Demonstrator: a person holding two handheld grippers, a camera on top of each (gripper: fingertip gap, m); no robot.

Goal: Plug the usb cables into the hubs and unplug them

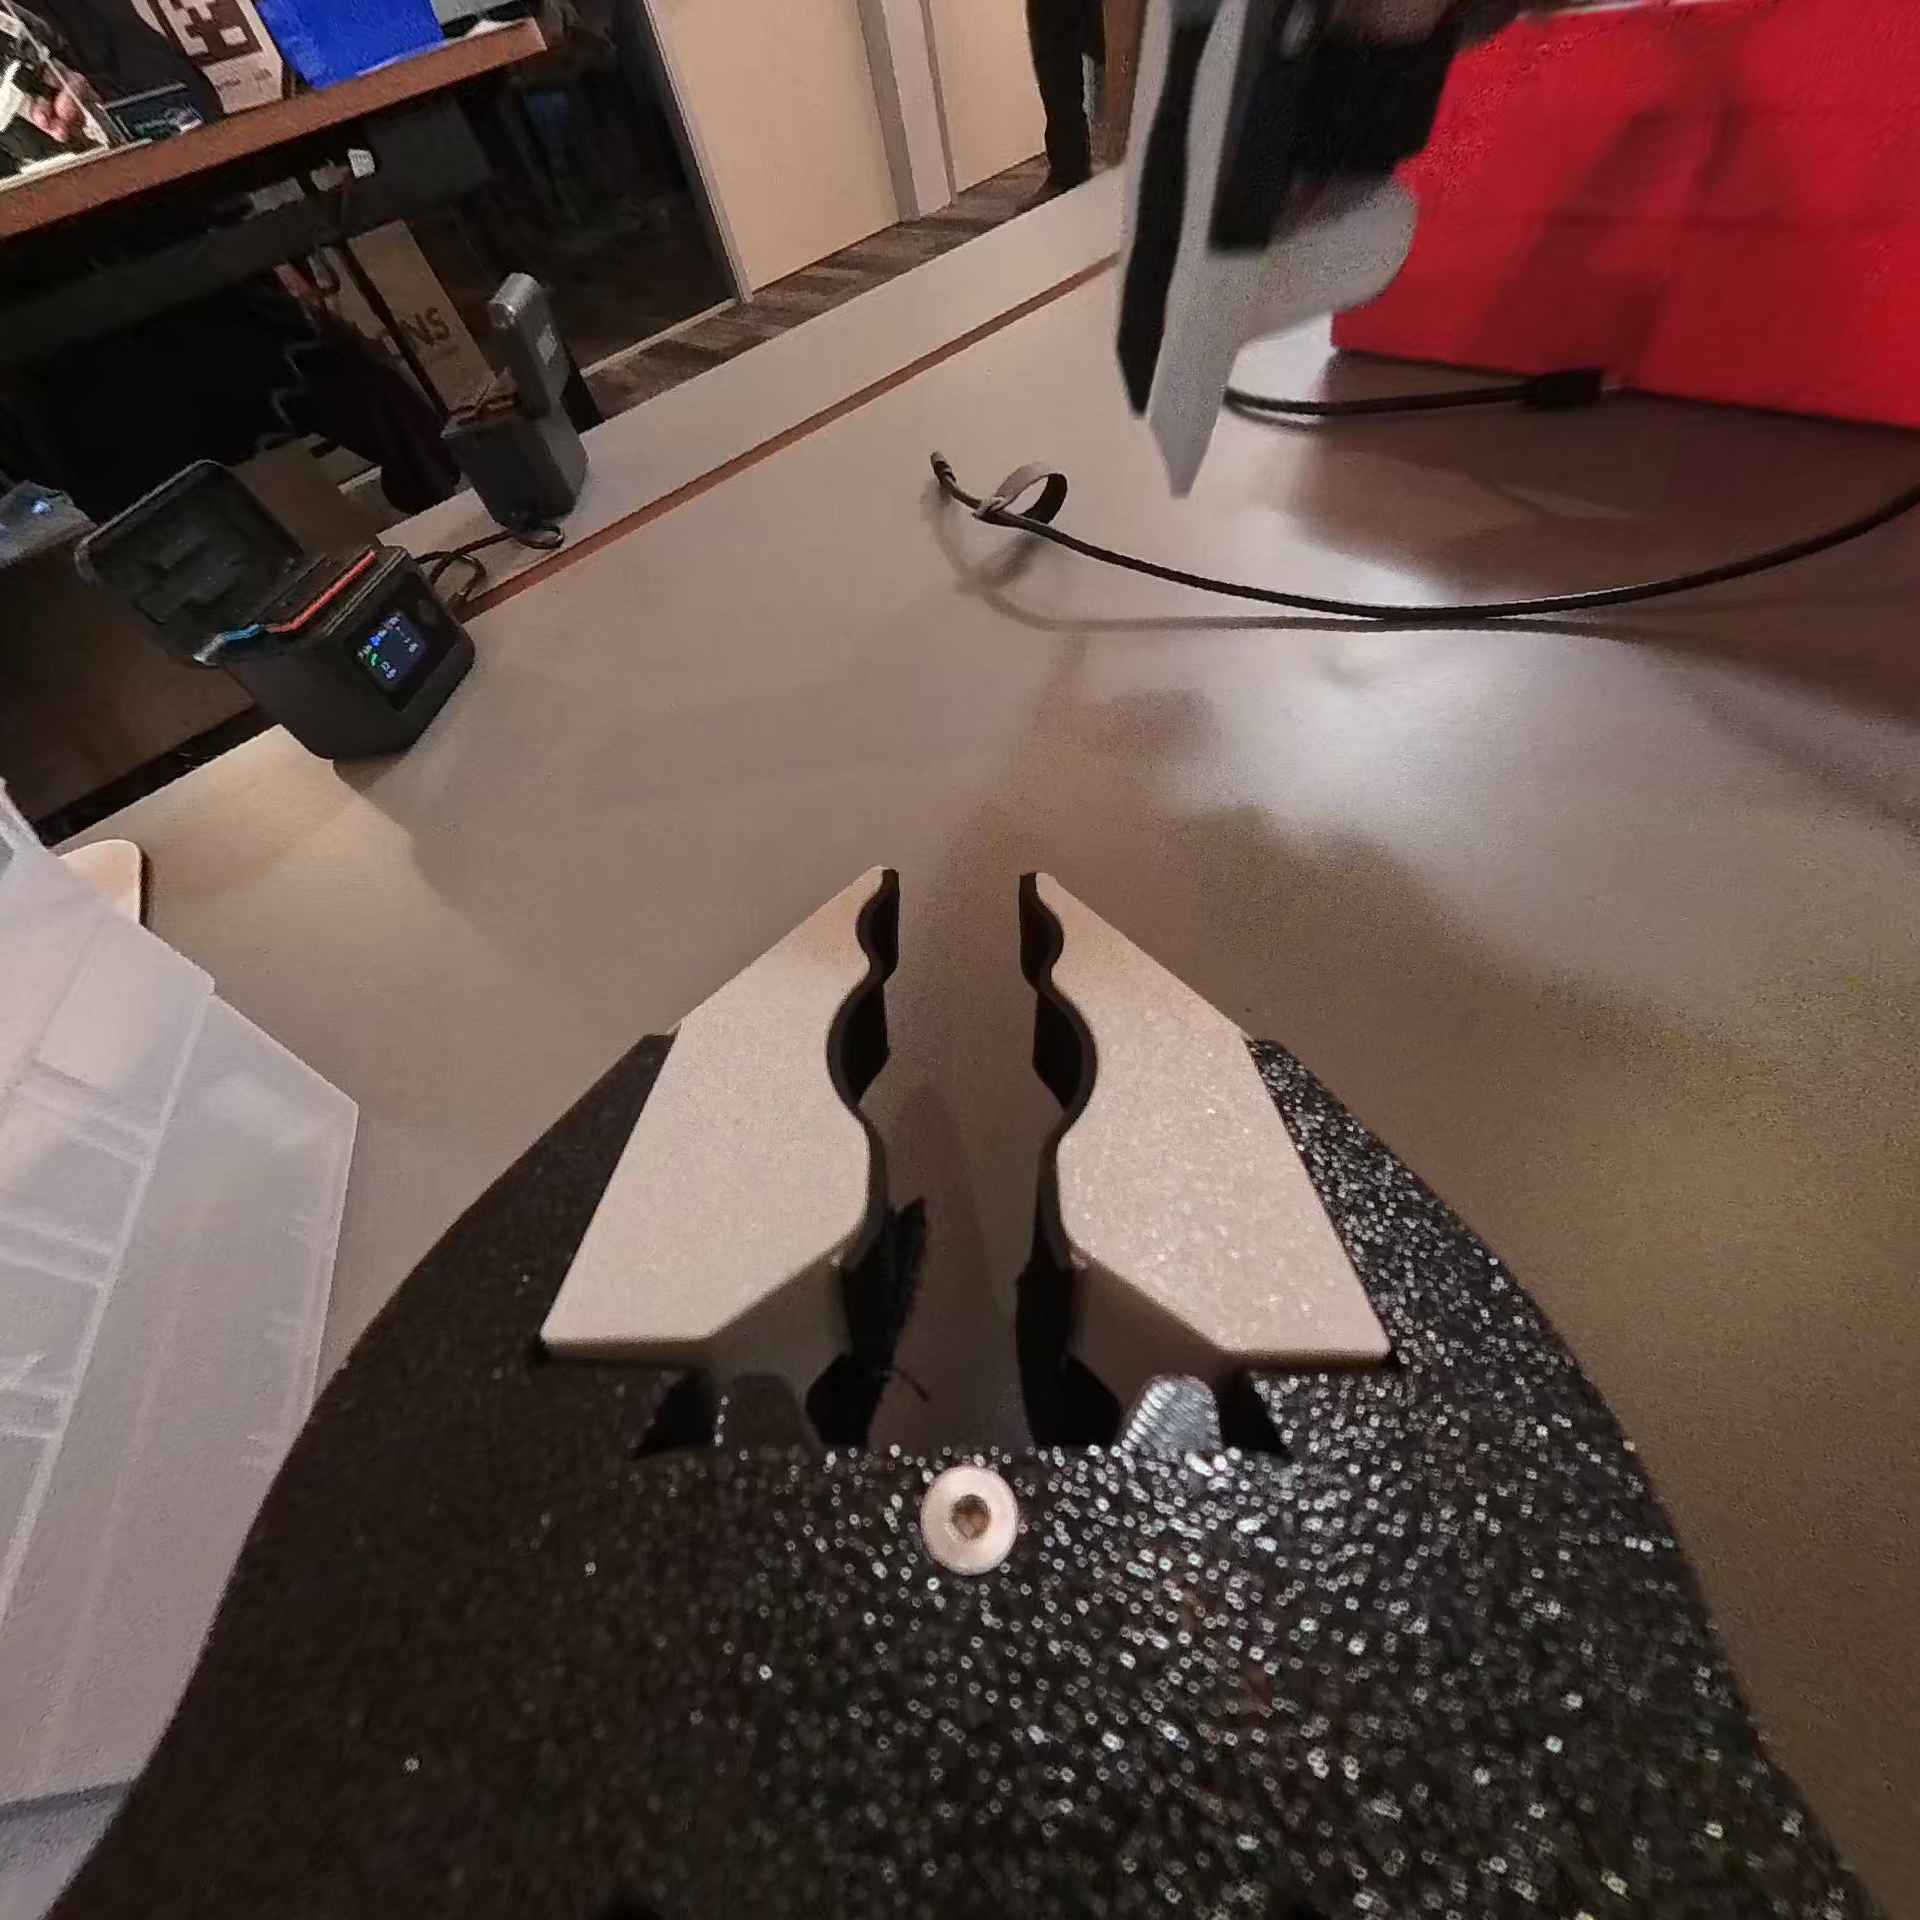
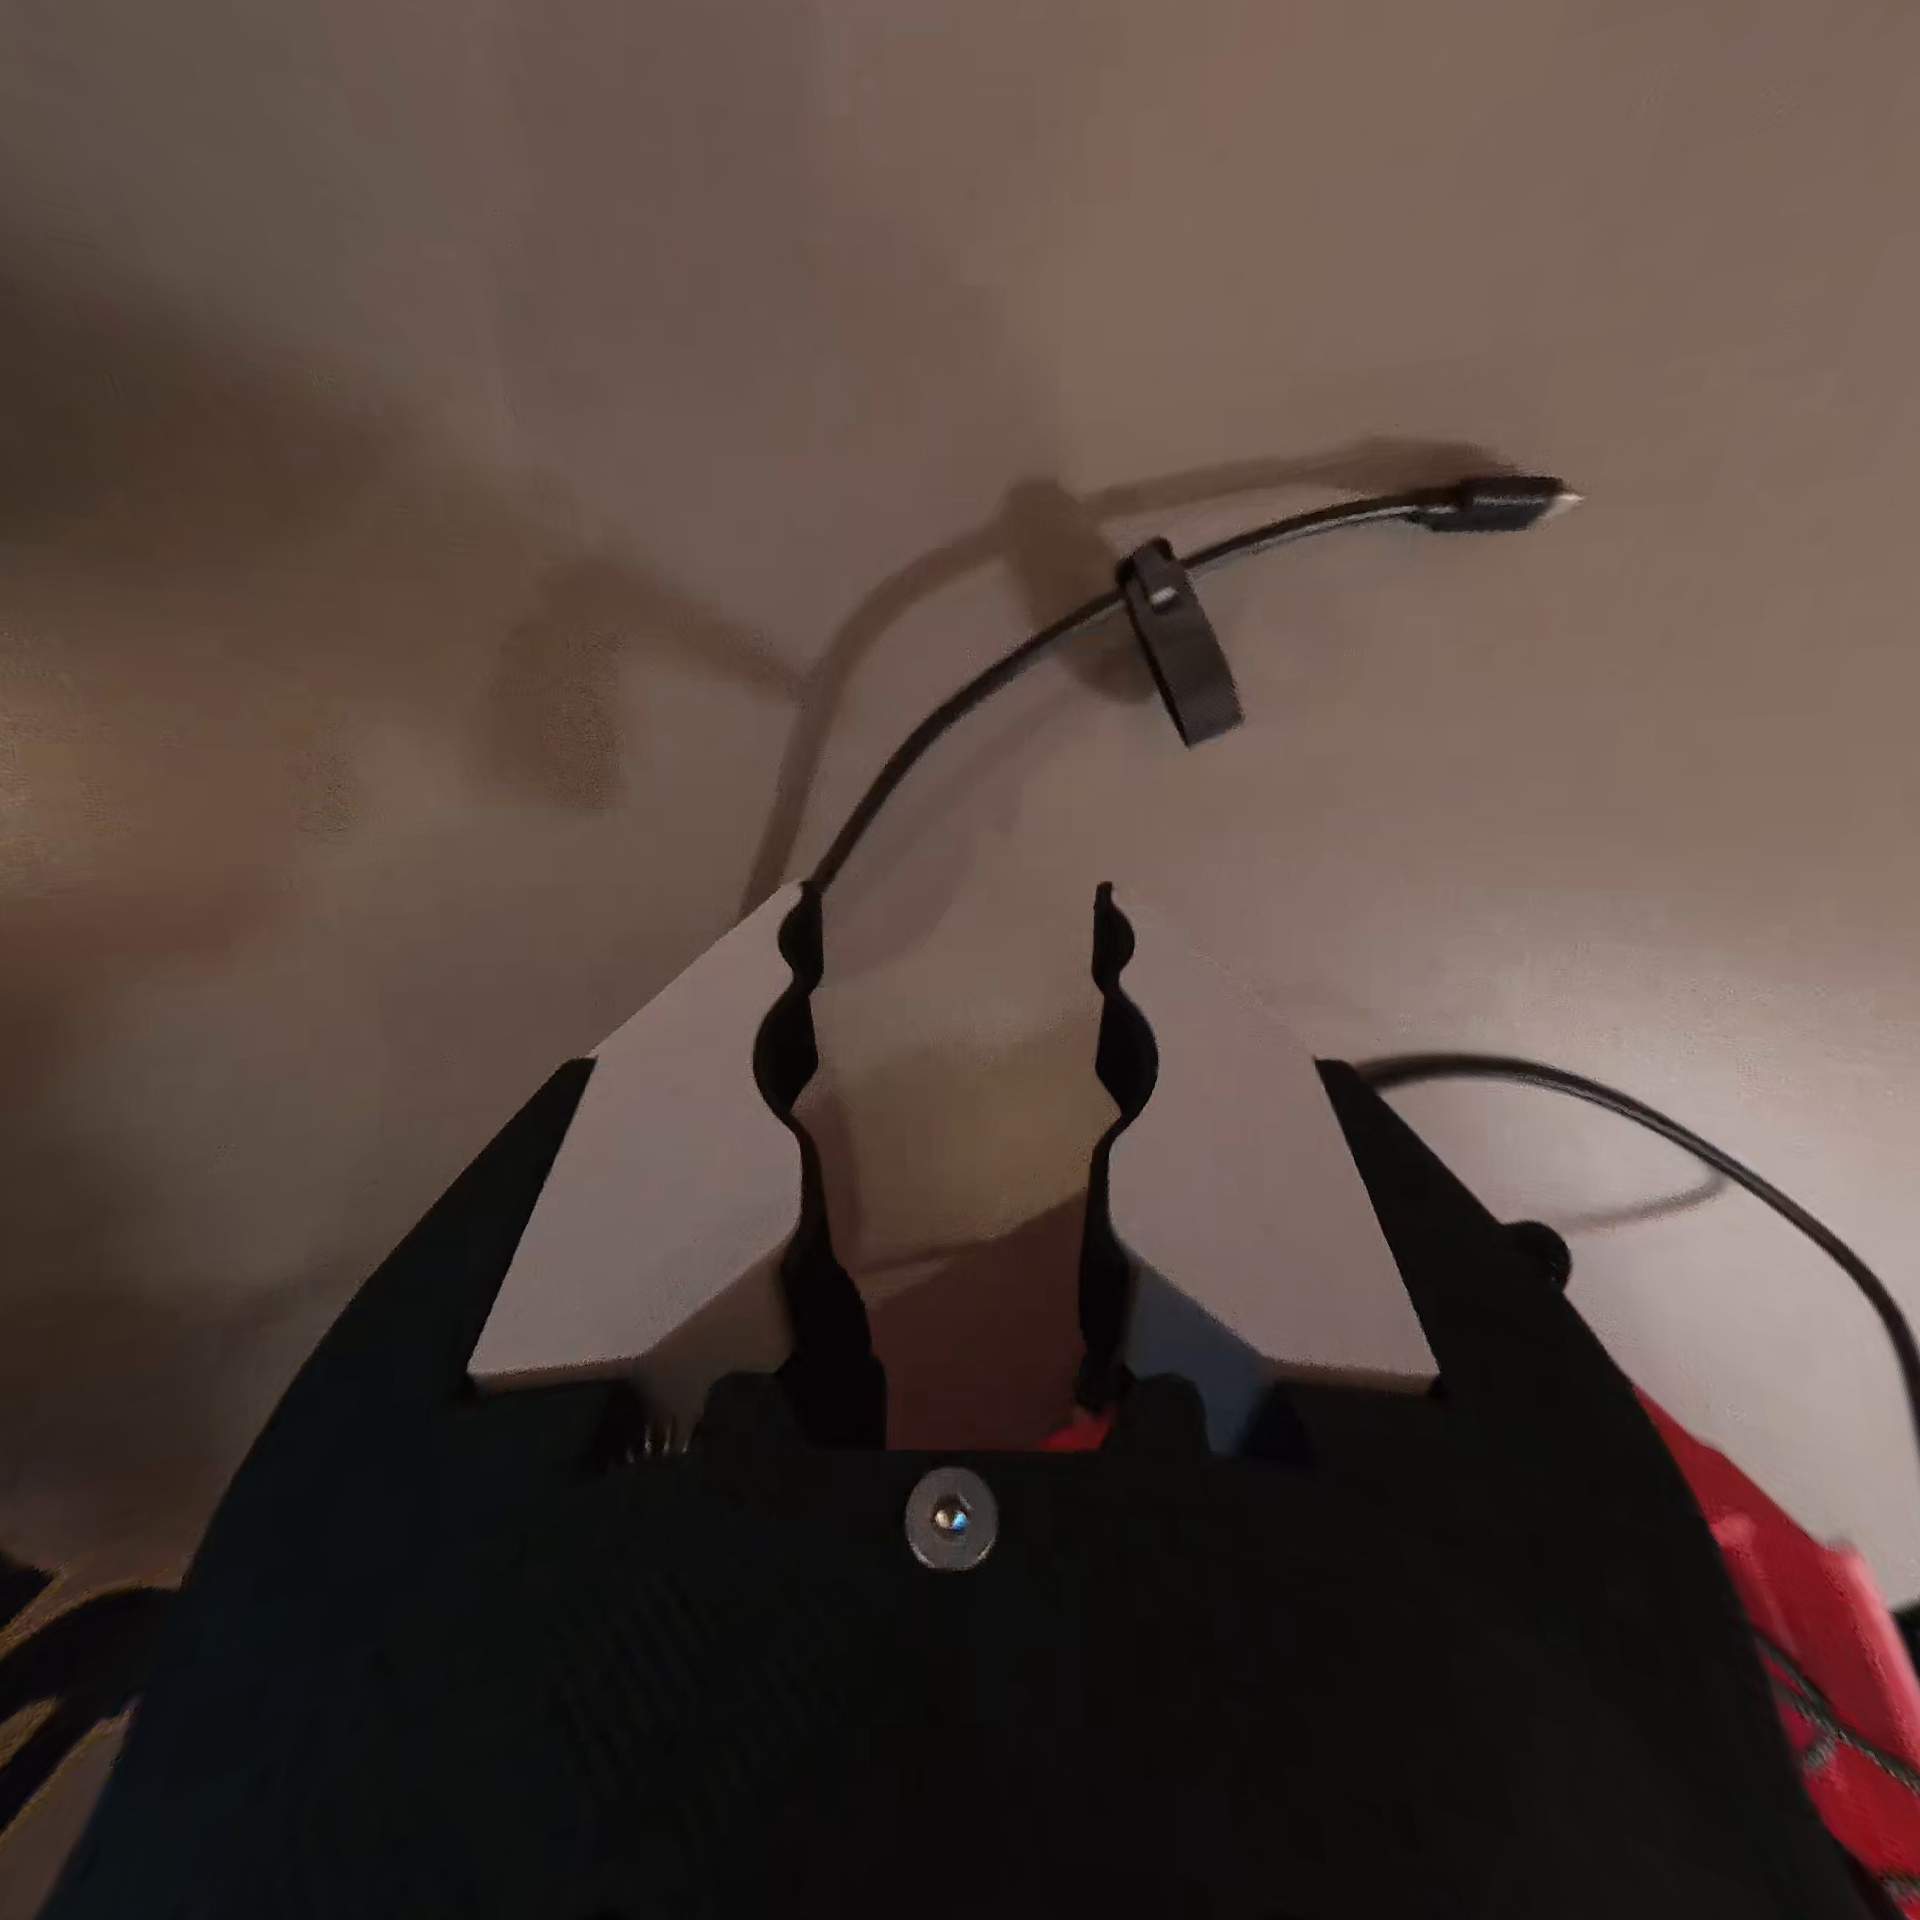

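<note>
Two grippers, neither holding anything. Left gripper (image 1: 958, 883) hangs low over the table (image 1: 727, 748), its jaws parted by a narrow gap with only bare tabletop between them. Ahead of it and to its right lies the cable (image 1: 1299, 603), its plug (image 1: 940, 464) pointing left. Right gripper (image 2: 953, 888) is above the table with its jaws wider apart and empty; the cable (image 2: 935, 727) runs out from behind its left fingertip to the plug (image 2: 1496, 504) far ahead on the right, with a strap (image 2: 1179, 649) partway along.
</note>
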